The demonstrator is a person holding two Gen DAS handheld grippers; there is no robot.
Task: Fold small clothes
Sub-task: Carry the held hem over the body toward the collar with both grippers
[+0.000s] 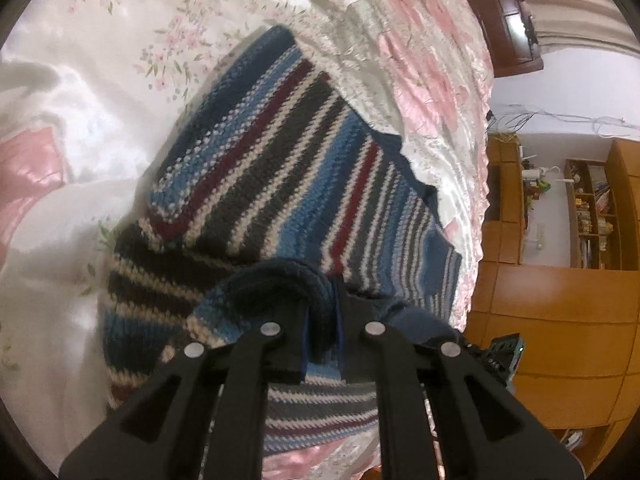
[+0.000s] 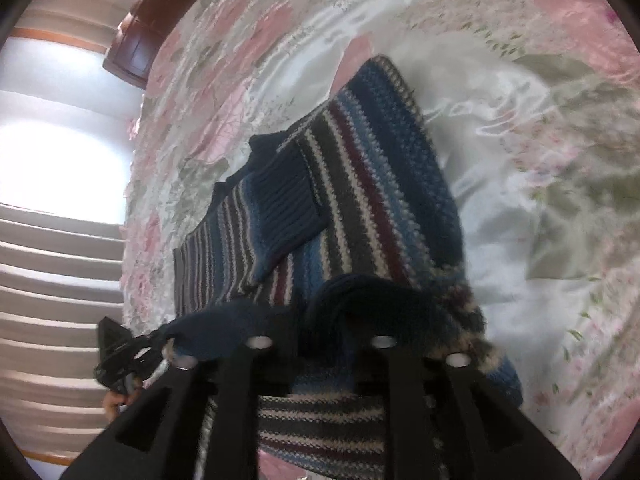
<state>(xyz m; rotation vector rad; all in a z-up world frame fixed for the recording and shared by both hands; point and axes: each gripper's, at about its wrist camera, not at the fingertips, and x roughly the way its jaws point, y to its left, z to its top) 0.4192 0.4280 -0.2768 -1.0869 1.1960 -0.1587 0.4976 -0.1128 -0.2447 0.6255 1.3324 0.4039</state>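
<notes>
A small striped knit sweater [image 1: 280,168], in blue, grey, maroon and cream, lies on a floral satin bedspread [image 1: 100,80]. My left gripper [image 1: 320,320] is shut on a bunched dark blue ribbed edge of the sweater, lifted off the bed. In the right wrist view the same sweater [image 2: 360,184] shows a sleeve with a dark ribbed cuff [image 2: 284,196] folded across its body. My right gripper [image 2: 324,320] is shut on another dark ribbed edge of it. The other gripper [image 2: 120,352] shows at lower left, also holding the knit edge.
The pink and white bedspread [image 2: 520,200] is wrinkled around the sweater. The bed's edge runs close by, with a dark wooden headboard [image 1: 508,12] beyond. Wooden cabinets and shelves [image 1: 588,220] stand off the bed. A bright window with curtains [image 2: 48,168] sits past the edge.
</notes>
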